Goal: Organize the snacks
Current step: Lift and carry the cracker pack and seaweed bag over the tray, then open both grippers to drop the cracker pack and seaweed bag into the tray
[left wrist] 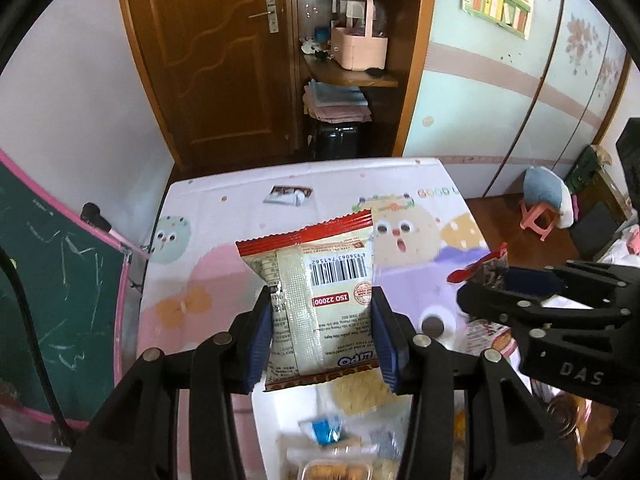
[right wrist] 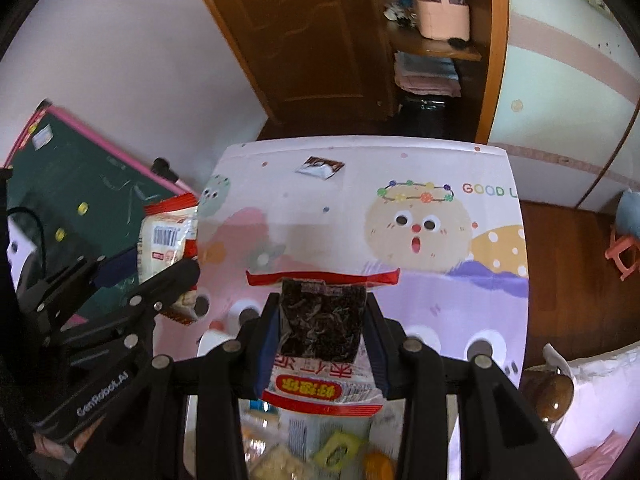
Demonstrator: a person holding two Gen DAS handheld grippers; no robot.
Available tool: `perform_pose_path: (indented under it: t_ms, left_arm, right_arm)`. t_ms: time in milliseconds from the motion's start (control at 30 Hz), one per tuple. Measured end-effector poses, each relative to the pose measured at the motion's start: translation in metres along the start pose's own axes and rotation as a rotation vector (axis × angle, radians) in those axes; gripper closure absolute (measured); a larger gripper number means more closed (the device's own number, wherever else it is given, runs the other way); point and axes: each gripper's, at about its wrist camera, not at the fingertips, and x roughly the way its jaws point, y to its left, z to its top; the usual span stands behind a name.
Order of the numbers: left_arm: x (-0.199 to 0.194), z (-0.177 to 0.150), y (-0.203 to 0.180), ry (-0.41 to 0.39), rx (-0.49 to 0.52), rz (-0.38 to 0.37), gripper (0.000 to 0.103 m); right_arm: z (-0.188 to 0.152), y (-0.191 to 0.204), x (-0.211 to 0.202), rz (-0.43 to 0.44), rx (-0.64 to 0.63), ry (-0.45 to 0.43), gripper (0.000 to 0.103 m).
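Between the left hand-held gripper (left wrist: 322, 336) pads, cracker packet (left wrist: 316, 300) stands upright.

We see a bench (left wrist: 208, 248) under a cartoon-printed cloth. A small dark-and-white packet (left wrist: 288, 195) lies near its far edge. Blurred snack packs (right wrist: 304, 440) crowd its near end.

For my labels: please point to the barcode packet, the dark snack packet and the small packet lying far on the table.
barcode packet (left wrist: 320, 304), left wrist view, back panel.
dark snack packet (right wrist: 322, 324), right wrist view, dark window.
small far packet (left wrist: 288, 195), left wrist view, middle.
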Motion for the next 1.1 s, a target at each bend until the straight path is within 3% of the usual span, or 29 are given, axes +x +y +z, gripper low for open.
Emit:
perform_pose_path:
  t_ms: [467, 867, 900, 967, 1000, 1100]
  left_arm:
    - [0.006, -0.093, -0.025, 0.111, 0.058, 0.021, 0.059]
    - [0.018, -0.114, -0.032, 0.158, 0.064, 0.027, 0.057]
    - [0.018, -0.115, -0.031, 0.164, 0.06, 0.021, 0.054]
    - [0.018, -0.116, -0.029, 0.166, 0.047, 0.025, 0.019]
    - [0.017, -0.117, -0.027, 0.16, 0.039, 0.034, 0.013]
    - [0.013, -0.119, -0.023, 0.146, 0.027, 0.032, 0.011]
  right_arm:
    - [-0.102, 0.005, -0.006, -0.032, 0.025, 0.07, 0.064]
    - [-0.136, -0.001, 0.003, -0.07, 0.08, 0.126, 0.062]
    - [-0.137, -0.001, 0.003, -0.075, 0.086, 0.125, 0.062]
    - [-0.138, -0.002, 0.002, -0.077, 0.098, 0.116, 0.061]
    - [-0.138, -0.002, 0.001, -0.077, 0.103, 0.111, 0.057]
    - [-0.139, -0.003, -0.002, -0.082, 0.12, 0.091, 0.049]
